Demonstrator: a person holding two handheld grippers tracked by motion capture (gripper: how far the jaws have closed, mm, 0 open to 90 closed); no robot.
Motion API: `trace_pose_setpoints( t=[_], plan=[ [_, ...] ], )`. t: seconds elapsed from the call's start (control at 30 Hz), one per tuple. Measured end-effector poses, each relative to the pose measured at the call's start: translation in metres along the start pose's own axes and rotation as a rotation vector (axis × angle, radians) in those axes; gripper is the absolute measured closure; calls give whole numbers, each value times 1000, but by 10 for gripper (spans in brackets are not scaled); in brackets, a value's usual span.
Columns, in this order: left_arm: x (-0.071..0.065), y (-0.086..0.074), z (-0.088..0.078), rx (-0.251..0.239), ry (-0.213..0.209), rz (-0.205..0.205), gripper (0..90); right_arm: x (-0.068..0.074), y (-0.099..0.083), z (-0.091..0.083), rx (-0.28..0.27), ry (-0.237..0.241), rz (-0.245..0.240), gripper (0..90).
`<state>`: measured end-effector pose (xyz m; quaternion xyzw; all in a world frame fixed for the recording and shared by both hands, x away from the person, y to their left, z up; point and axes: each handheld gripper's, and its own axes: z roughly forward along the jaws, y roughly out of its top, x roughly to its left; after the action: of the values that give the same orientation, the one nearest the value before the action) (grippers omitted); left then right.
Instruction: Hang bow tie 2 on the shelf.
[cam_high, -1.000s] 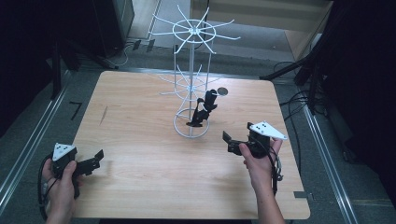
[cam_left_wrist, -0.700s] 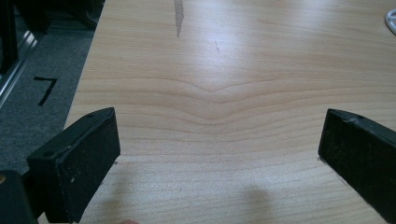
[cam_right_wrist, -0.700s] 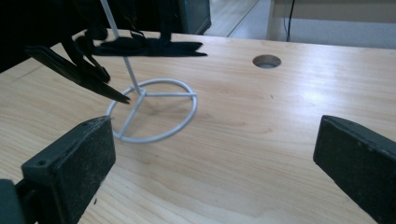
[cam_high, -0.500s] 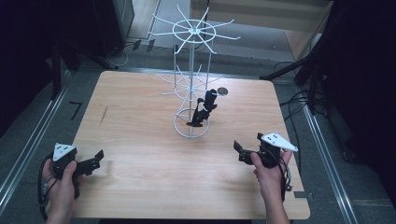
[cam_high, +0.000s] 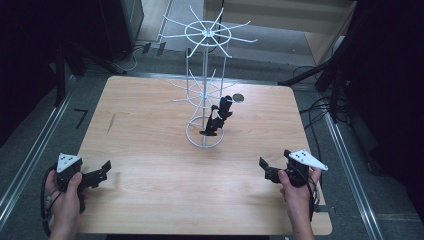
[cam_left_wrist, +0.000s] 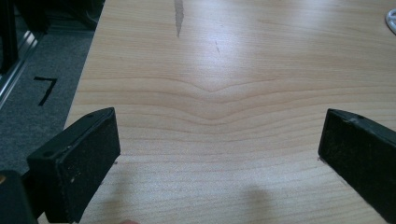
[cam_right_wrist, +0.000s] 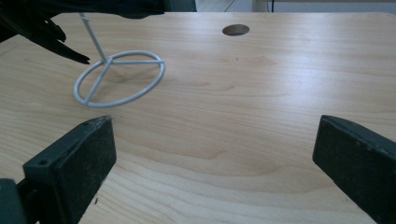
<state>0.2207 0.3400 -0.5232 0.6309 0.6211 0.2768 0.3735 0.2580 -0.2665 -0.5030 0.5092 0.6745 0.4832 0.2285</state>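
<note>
Left tongs (cam_high: 102, 169) sit low over the near-left corner of the wooden worktop (cam_high: 150, 150), held in the person's left hand (cam_high: 67, 187); jaws spread wide w/ nothing between them, and in the left gripper view only bare wood grain lies between the two black pads. Right tongs (cam_high: 265, 169) hover over the near-right part of the worktop, held in the right hand (cam_high: 296, 187), jaws also wide apart and empty, pointing left towards the middle. White wire rack (cam_high: 206, 90) stands upright approx. mid-worktop, well apart from both tongs: ring base on the wood, centre post, spoked hook tiers above. A black object (cam_high: 216, 117) hangs on the rack's lower part, just above the ring base; can't tell exactly what it is. In the right gripper view the ring base (cam_right_wrist: 119, 77) lies ahead and left of the jaws, w/ the dark object's tip (cam_right_wrist: 56, 39) at upper left. A round hole (cam_high: 238, 98) in the worktop sits just behind-right of the rack.
</note>
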Motion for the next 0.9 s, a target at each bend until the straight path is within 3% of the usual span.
trace_pose_setpoints(
  t=[0.9],
  plan=[
    [-1,0,0,0,6,7,0,-58,-45,-41,36,-91,56,6]
  ],
)
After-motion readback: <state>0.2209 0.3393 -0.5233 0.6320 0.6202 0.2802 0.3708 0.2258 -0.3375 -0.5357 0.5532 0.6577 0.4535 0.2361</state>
